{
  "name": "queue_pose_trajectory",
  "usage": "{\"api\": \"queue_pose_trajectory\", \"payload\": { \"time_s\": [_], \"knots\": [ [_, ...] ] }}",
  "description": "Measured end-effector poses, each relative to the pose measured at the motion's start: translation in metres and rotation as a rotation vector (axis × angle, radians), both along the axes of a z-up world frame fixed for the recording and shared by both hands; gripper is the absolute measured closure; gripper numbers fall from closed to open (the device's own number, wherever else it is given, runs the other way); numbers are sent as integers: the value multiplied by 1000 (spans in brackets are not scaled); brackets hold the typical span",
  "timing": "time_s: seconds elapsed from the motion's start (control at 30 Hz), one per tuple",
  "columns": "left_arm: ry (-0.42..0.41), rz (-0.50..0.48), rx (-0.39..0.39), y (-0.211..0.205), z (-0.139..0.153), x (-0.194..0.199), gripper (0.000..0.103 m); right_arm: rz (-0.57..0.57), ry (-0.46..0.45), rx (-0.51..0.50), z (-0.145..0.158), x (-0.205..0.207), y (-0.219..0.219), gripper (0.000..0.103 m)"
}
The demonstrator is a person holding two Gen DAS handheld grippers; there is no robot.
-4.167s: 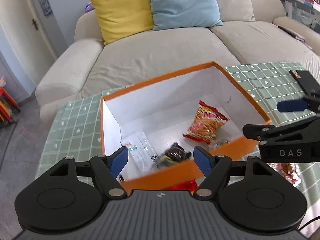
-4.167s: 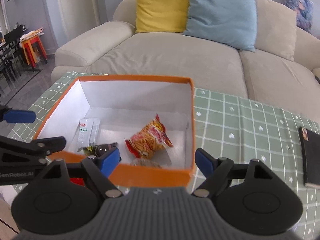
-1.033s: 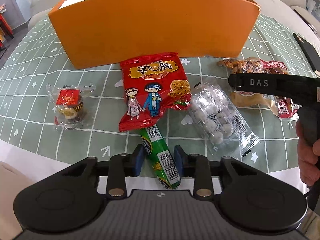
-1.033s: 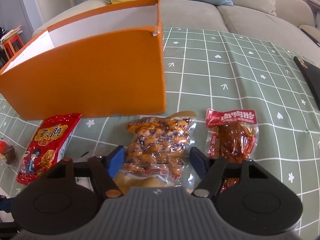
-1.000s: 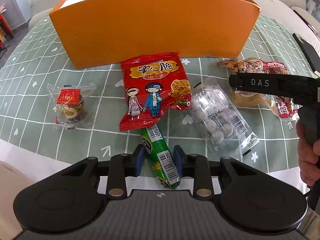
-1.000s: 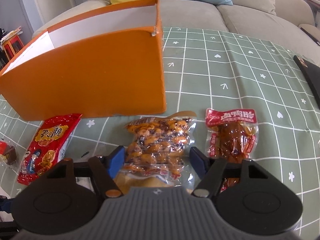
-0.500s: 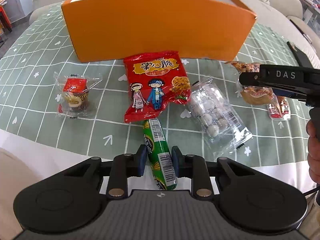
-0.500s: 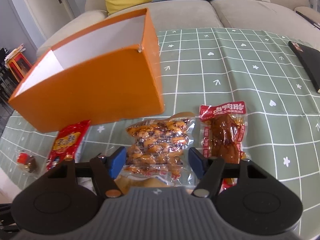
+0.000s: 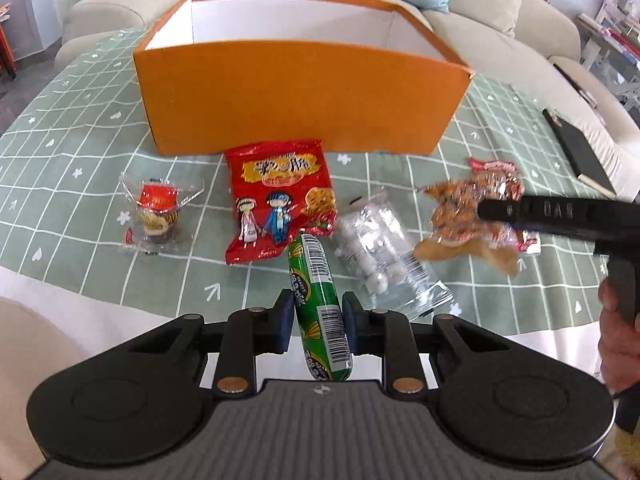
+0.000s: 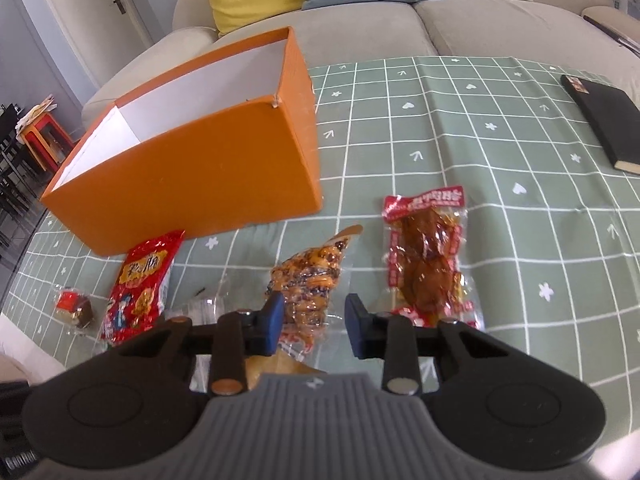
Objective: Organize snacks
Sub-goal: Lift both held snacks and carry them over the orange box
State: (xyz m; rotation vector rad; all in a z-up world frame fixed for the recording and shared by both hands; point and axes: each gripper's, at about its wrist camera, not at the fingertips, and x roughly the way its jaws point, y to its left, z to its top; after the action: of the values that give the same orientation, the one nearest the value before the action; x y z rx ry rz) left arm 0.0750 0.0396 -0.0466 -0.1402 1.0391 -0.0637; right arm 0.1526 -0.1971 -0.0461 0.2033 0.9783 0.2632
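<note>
My left gripper (image 9: 316, 316) is shut on a green sausage stick (image 9: 314, 276), held just above the checked green tablecloth (image 9: 80, 168). My right gripper (image 10: 312, 316) has a clear bag of spiced nuts (image 10: 310, 276) between its blue pads; the jaws are closing and the pads squeeze the crumpled bag. In the left wrist view that nut bag (image 9: 452, 216) hangs off the table at the right gripper's tip. The open orange box (image 9: 300, 96) stands behind the snacks, its white inside partly visible.
On the cloth lie a red snack bag (image 9: 276, 196), a clear pack of white balls (image 9: 376, 248), a small wrapped cake (image 9: 158, 208) and a red meat pack (image 10: 428, 260). A black notebook (image 10: 604, 116) is far right. A beige sofa (image 10: 360, 28) stands behind.
The right jaws went from wide apart around the nut bag to pinched on it, and the bag came up crumpled. Both grippers rose; the green sausage left the cloth.
</note>
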Motion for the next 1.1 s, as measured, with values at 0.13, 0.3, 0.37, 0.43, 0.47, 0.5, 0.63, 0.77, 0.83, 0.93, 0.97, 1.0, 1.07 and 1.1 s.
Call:
{"api": "queue_pose_trajectory", "payload": {
  "time_s": [0.13, 0.3, 0.37, 0.43, 0.47, 0.5, 0.63, 0.77, 0.83, 0.93, 0.97, 1.0, 1.07, 1.1],
  "knots": [
    [-3, -3, -15, 0, 1, 3, 75, 9, 17, 5, -2, -13, -4, 79],
    [-2, -13, -16, -6, 0, 3, 75, -11, 36, -15, -10, -16, -7, 78],
    [2, -8, -17, -5, -2, 4, 75, -7, 39, -57, -13, -14, -2, 77],
    [6, -1, -14, -4, -4, 5, 75, -4, 63, -19, -18, -12, -3, 73],
    [9, 2, -15, -4, -5, 5, 75, -6, 73, -7, -20, -10, -2, 62],
    [12, 4, -17, -3, -6, 5, 75, -10, 73, -12, -21, -9, 0, 50],
    [11, 5, -19, -3, -6, 7, 75, -11, 51, -84, -24, -4, 15, 35],
    [10, 7, -23, -2, -7, 9, 75, -32, 80, -106, -33, 4, 23, 29],
    [12, 6, -25, -2, -7, 10, 75, -26, 68, -138, -34, 6, 30, 25],
    [19, 4, -27, -3, -9, 11, 75, -12, 56, -185, -38, 5, 41, 15],
    [21, 4, -26, -3, -9, 11, 75, -4, 49, -213, -40, 5, 46, 15],
    [23, 4, -26, -2, -10, 11, 75, 1, 41, -238, -41, 3, 49, 15],
    [23, 7, -26, -1, -10, 11, 75, 13, 5, -268, -42, -2, 53, 22],
    [23, 9, -27, -1, -10, 11, 75, 16, -11, -269, -41, -5, 53, 30]
  ]
}}
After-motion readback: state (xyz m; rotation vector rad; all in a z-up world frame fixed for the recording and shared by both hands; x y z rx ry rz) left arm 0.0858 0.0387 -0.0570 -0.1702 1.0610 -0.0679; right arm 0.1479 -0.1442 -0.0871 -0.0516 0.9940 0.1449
